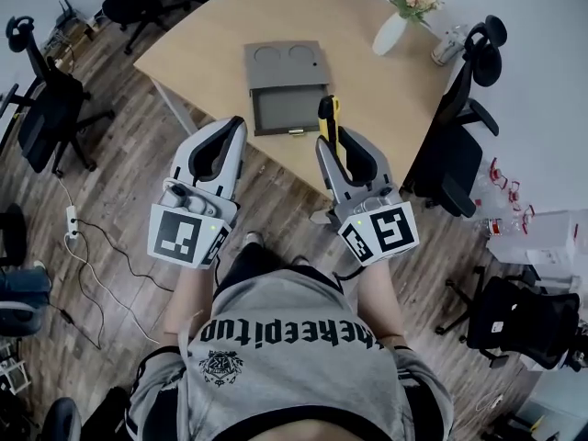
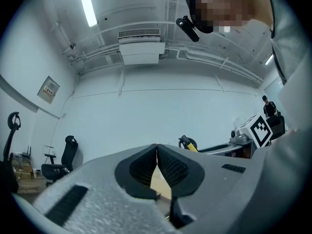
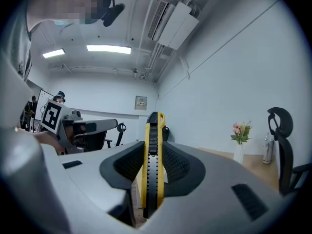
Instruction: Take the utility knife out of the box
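Observation:
My right gripper (image 1: 332,139) is shut on a yellow and black utility knife (image 1: 328,118), which sticks out past its fingertips over the table's near edge. In the right gripper view the knife (image 3: 152,160) stands upright, clamped between the ribbed pads. A grey box (image 1: 287,88) lies on the wooden table (image 1: 211,39) with its drawer pulled out toward me; the drawer looks bare. My left gripper (image 1: 234,128) hovers left of the box's front, jaws shut with nothing between them. In the left gripper view its pads (image 2: 168,165) meet at the tips, and the knife's tip (image 2: 188,144) shows beyond.
A white vase with pink flowers (image 1: 401,18) and a clear bottle (image 1: 447,45) stand at the table's far right. Black office chairs (image 1: 464,127) ring the table. A cable and power strip (image 1: 72,223) lie on the wooden floor at left.

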Available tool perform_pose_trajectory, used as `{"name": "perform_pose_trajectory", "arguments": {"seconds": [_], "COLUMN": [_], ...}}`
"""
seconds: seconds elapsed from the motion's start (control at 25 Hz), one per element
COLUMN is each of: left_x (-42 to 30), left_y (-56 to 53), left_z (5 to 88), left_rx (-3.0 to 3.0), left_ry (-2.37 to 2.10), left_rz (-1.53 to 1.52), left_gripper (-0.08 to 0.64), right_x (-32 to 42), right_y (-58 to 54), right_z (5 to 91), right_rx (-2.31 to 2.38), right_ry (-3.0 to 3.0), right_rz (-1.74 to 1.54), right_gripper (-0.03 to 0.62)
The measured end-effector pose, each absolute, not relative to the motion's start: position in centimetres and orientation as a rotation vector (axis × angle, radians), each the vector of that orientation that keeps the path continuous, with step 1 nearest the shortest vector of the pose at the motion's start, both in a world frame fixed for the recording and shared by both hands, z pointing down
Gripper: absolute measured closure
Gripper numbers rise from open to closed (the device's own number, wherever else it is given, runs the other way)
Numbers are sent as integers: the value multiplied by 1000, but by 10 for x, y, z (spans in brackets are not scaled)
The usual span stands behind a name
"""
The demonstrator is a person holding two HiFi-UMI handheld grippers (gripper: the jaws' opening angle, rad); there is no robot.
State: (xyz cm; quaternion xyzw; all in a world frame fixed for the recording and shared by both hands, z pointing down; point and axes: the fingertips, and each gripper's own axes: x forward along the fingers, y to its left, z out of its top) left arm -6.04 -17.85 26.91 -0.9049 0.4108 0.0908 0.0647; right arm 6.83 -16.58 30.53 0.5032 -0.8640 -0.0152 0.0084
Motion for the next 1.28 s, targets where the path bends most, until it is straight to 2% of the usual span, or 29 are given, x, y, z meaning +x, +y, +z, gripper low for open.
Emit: {"name": "perform_pose_trajectory", "arguments": {"seconds": [1.28], "left_x": [-37], "left_y": [-42], "left_z": [260], "left_rx": [-2548], "left_ry": [1495], "left_rz": [235], "left_gripper": [541], "right_x": [94], "right_y": [-62], "right_z": [296], "right_rx": [1335], "right_ry": [-2907], "right_rz": [-69], "right_gripper": [474]}}
